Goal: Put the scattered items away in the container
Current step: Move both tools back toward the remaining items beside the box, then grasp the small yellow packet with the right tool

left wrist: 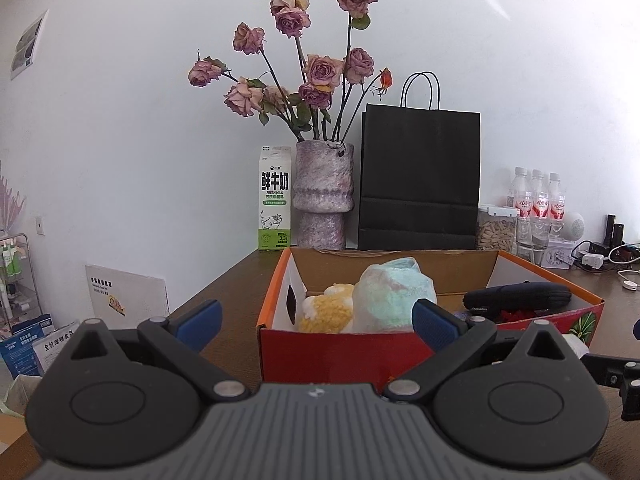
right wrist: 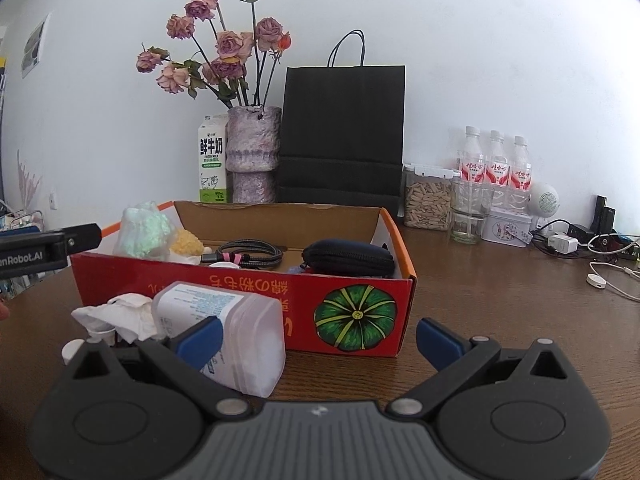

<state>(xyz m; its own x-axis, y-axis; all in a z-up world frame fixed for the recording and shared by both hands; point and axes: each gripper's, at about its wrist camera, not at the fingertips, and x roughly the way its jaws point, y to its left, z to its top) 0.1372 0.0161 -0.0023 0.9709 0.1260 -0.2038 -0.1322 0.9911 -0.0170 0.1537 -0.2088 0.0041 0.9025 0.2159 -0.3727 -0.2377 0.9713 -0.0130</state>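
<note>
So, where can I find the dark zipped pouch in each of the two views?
Left wrist view: the dark zipped pouch lies at right of centre, inside the red box, near its right wall.
Right wrist view: the pouch is at centre, in the box's right end.
Shared landmark: the black paper bag stands behind the box.

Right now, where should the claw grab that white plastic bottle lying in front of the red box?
Grab the bottle across its wide flat body, near the middle. It lies on its side, cap end toward the tissue, so the right claw, open and nearest, should come from the front and shift left.
</note>
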